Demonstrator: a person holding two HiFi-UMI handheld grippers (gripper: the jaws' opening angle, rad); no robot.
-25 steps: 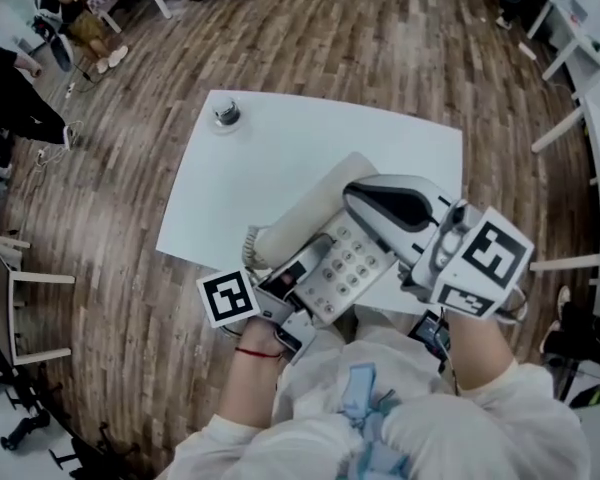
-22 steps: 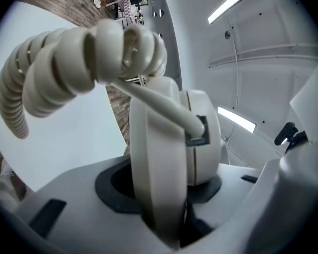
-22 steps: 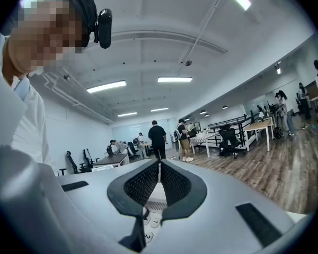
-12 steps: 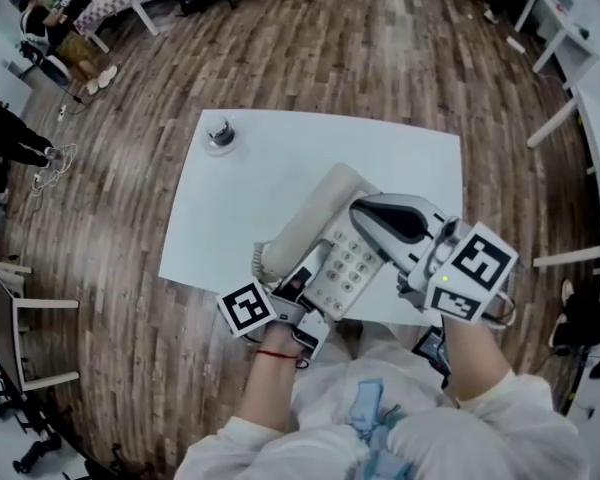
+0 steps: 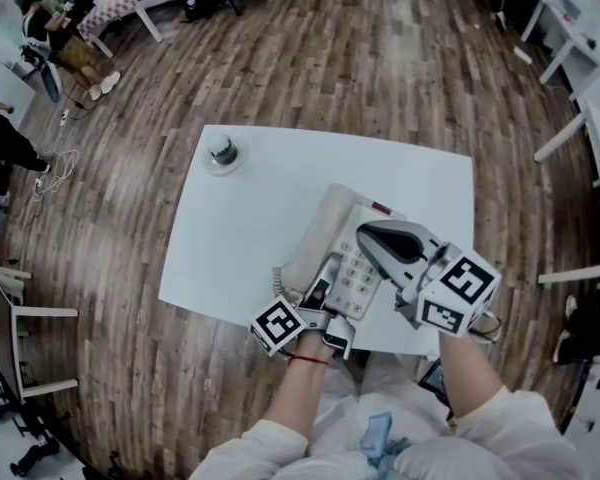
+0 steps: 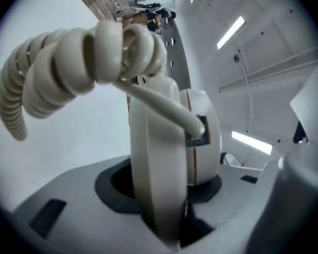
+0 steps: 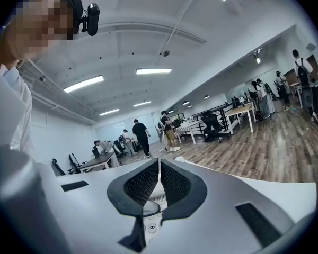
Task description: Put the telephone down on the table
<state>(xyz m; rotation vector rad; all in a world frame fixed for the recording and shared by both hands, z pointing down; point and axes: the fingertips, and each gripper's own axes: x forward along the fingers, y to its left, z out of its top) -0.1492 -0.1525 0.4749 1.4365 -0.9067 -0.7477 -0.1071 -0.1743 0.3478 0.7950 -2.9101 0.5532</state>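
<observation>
Head view: left gripper [image 5: 315,294] on telephone [image 5: 352,264]

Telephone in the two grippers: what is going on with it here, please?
A person holds a hand-held gripper in each hand at a white table. The left hand-held gripper is clamped on the end of the beige telephone handset, where the coiled cord plugs in. The right hand-held gripper has its jaws shut, just above the keypad. The telephone is over the near part of the table; whether it already rests there cannot be told.
</observation>
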